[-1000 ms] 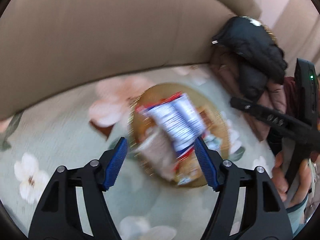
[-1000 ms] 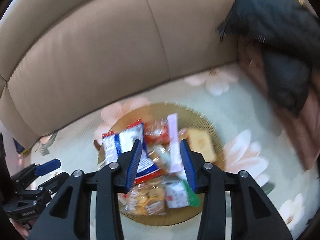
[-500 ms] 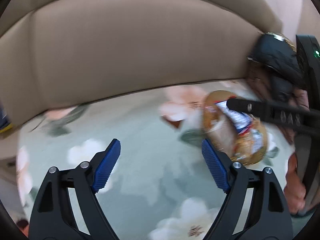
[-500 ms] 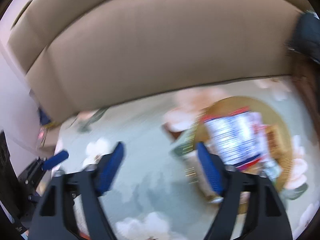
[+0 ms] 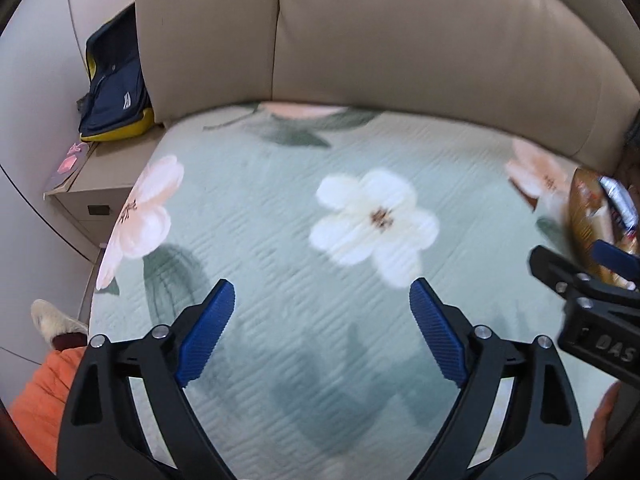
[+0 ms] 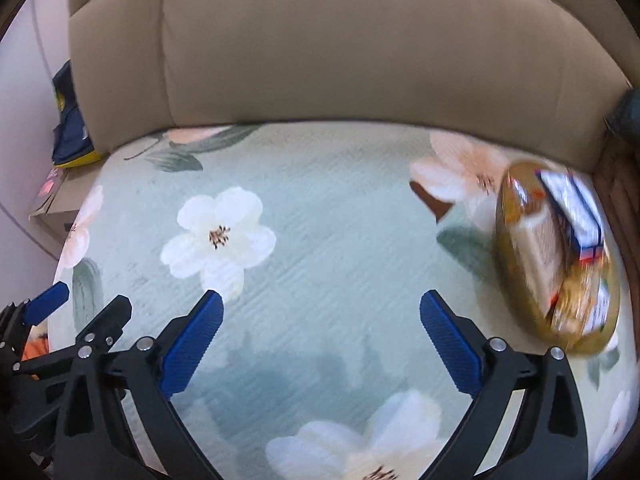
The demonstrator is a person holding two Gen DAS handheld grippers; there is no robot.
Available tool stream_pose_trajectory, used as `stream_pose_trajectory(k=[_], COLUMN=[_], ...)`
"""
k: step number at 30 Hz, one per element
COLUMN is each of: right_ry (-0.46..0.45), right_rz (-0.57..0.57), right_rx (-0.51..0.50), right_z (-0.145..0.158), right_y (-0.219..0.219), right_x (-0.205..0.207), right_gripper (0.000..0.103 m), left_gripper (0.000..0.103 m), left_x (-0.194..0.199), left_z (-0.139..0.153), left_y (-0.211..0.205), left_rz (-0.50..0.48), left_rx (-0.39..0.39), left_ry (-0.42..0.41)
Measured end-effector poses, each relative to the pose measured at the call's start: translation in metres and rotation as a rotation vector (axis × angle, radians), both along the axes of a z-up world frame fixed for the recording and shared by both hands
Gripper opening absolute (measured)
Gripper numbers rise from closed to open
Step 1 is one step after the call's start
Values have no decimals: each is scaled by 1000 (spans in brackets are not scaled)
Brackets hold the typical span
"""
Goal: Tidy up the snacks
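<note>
A round golden tray (image 6: 512, 280) piled with snack packets rests on the flowered green bedspread at the far right of the right wrist view; a blue-and-white packet (image 6: 572, 208) lies on top. In the left wrist view only the tray (image 5: 582, 216) edge shows at the right border. My left gripper (image 5: 322, 308) is open over bare bedspread, far left of the tray. My right gripper (image 6: 322, 316) is open too, holding nothing, with the tray just beyond its right finger. Each gripper appears at the edge of the other's view.
A beige padded headboard (image 6: 360, 48) backs the bed. A beige nightstand (image 5: 92, 176) stands off the bed's left side with a navy and yellow bag (image 5: 116, 88) on it. Dark clothing (image 6: 628, 120) is heaped at the right. An orange sleeve (image 5: 40, 392) shows lower left.
Both grippers have swung left, away from the snack tray, which slid from the centre to the right edge of each view. The right gripper's jaws have widened. Nothing was picked up.
</note>
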State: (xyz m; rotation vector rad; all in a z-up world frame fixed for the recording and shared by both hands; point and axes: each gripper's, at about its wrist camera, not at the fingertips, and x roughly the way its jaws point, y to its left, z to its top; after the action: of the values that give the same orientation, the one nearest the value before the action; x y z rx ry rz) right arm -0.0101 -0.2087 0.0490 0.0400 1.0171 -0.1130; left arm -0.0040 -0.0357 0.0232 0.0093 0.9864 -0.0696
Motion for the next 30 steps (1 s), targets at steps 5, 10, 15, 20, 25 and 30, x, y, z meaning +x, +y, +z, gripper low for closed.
stream_pose_trajectory(k=[5,10,15,20,25,30], right_ry=[63,98,83,42,67,111], right_rz=[-58,-91,-62,-24,-32,-43], right_rx=[12,0,-50,-90,-93,-81], right_z=[-21,-28,-24,-21,-30,-43], right_y=[3,4,20,32,31,26], right_x=[-7,-9,-12,-9,-1,4], right_gripper=[98,98,98,98,98,98], left_gripper=[99,100,100,100,100,100], left_x=[5,5,1,2,3,11], left_z=[-2,-5,1,1,-2,-17], left_y=[10,12,21,25,27,25], left_rz=[9,5,10,-12,-13,-28], left_rx=[9,-17,-32,-73,-79,-98], left_ry=[3,29,1,-11,-20,65])
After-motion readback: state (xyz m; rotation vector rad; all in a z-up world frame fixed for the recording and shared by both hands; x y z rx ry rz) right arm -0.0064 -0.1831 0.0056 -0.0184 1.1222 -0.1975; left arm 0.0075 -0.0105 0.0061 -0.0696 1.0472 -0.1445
